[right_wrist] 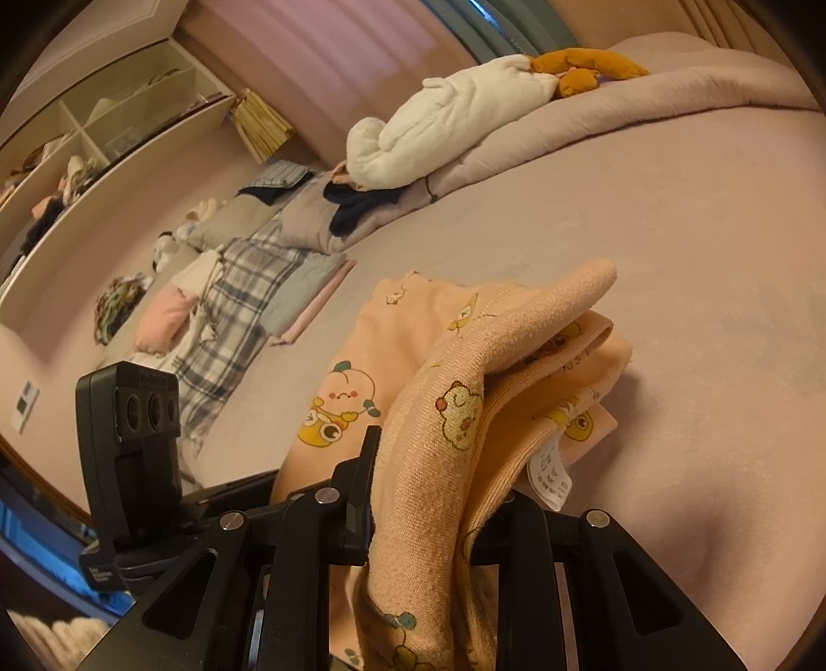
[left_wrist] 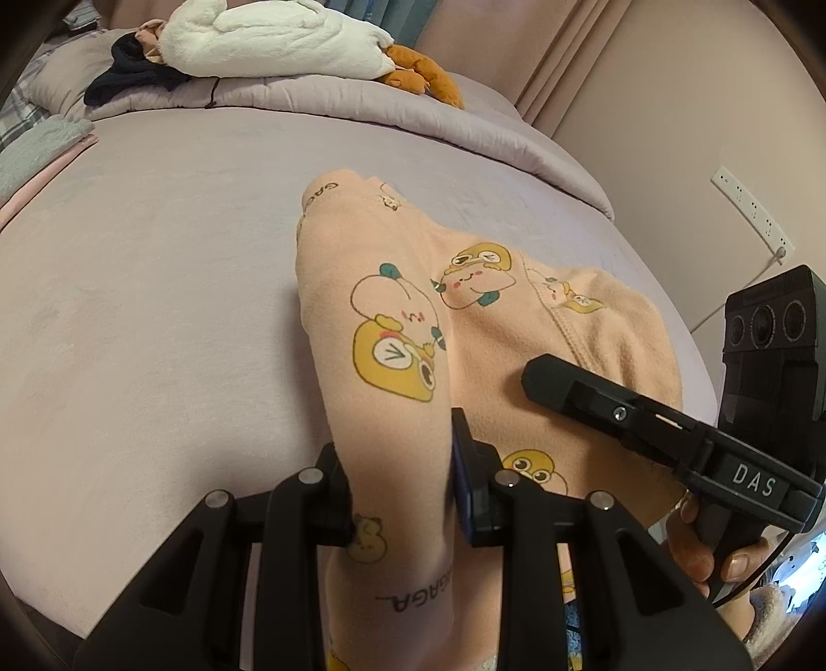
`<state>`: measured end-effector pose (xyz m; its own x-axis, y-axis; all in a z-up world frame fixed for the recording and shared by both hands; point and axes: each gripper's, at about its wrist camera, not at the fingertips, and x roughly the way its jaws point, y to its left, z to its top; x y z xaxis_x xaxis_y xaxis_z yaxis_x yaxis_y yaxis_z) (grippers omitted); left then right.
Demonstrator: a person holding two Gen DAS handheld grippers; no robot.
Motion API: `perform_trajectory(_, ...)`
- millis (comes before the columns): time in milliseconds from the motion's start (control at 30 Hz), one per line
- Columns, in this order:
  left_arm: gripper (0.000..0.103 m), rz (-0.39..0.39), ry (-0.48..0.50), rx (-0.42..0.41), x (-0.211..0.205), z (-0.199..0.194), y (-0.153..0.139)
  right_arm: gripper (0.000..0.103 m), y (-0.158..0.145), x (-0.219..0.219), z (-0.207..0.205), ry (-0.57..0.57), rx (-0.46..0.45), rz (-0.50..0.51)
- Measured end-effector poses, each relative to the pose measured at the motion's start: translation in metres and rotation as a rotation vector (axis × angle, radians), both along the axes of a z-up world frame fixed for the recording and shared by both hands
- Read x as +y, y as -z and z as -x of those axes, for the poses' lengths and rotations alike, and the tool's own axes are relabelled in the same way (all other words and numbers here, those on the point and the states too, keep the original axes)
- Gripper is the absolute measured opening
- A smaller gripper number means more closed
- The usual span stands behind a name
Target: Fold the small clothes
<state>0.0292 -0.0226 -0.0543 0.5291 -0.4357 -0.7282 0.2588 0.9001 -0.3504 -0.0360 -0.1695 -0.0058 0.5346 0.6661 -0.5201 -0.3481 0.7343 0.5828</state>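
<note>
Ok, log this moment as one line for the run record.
step: folding mid-way | left tongs: shut on peach garment | right tongs: shut on peach garment | surface: bed

Dim, warm pinkish indoor light; soft shadows; strong fisheye bending and dark vignetted corners; close foreground slightly blurred.

The left tongs point(left_wrist: 400, 485) pinch a fold of the peach printed garment point(left_wrist: 392, 330), lifting it in a ridge off the lilac bed point(left_wrist: 155, 289) — the rest lies flat to the right. The right tongs point(left_wrist: 666, 428) hover over that flat part. At the bed's far edge — a white plush toy point(left_wrist: 273, 38) on a quilt point(left_wrist: 464, 121).
</note>
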Motion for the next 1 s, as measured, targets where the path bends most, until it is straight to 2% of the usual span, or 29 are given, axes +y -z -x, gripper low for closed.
perform_trajectory(500, 0.028, 0.029, -0.029, -0.005, 0.017, 0.01, 0.003, 0.025, -0.003, 0.02, 0.003, -0.024, -0.02, 0.062)
perform_trajectory(1000, 0.028, 0.049, -0.066, -0.01, 0.037, 0.013, 0.003, 0.025, -0.004, 0.04, -0.005, -0.055, -0.024, 0.081)
